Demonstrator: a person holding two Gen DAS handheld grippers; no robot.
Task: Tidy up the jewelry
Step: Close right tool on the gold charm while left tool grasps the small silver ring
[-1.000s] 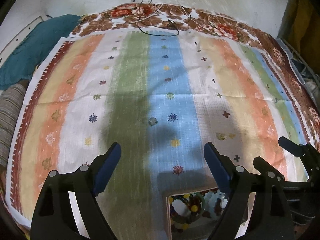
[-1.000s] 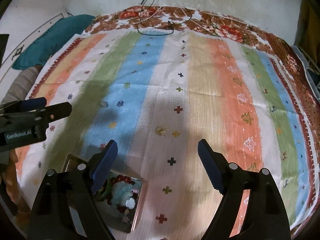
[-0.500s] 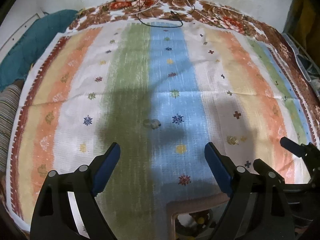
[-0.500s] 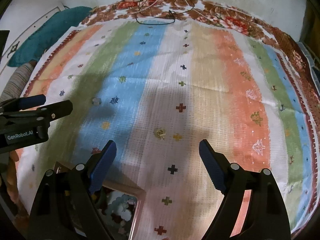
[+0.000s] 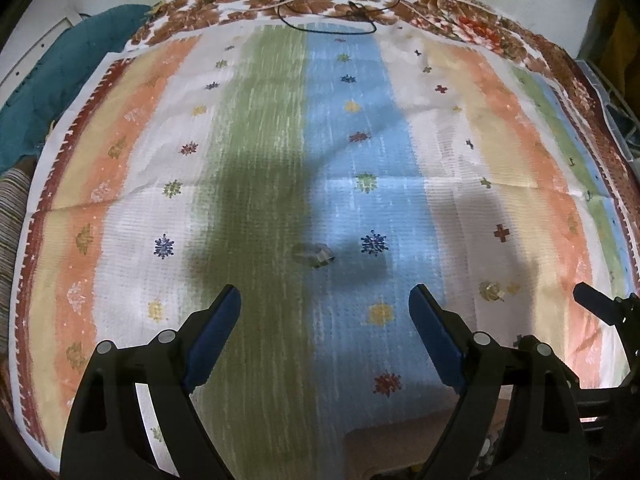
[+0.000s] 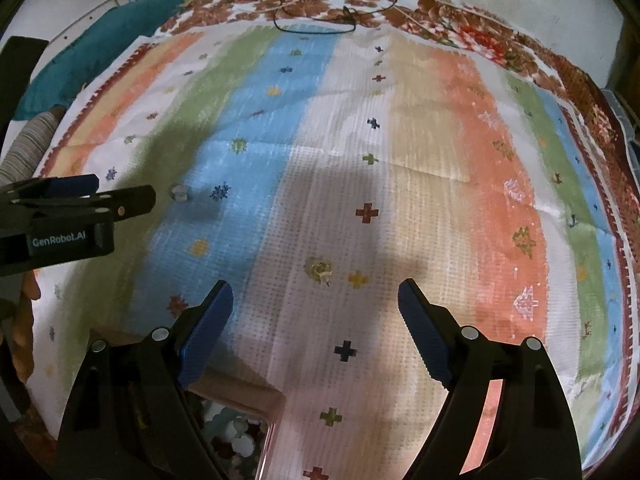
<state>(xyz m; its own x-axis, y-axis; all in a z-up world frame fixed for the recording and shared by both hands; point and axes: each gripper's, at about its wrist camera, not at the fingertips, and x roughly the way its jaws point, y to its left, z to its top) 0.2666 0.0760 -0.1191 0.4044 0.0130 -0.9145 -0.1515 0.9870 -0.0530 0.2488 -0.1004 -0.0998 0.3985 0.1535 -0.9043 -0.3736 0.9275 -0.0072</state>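
A small silver ring (image 5: 314,255) lies on the striped cloth where the green and blue stripes meet, ahead of my open, empty left gripper (image 5: 325,312). It shows small in the right wrist view (image 6: 180,193). A gold flower-shaped piece (image 6: 320,270) lies on the white stripe just ahead of my open, empty right gripper (image 6: 314,304); it also shows in the left wrist view (image 5: 491,291). A wooden jewelry box (image 6: 240,424) holding beaded pieces sits under the right gripper's left finger; its rim shows in the left wrist view (image 5: 400,432).
The striped cloth (image 5: 260,160) covers a bed with a floral border. A black cable (image 5: 328,16) lies at the far edge. A teal pillow (image 5: 60,92) is at the far left. The left gripper's body (image 6: 72,220) juts in from the left.
Both grippers have moved forward over the cloth. The ring and the gold piece now sit closer to the fingers, and the box has slid toward the bottom edge of both views.
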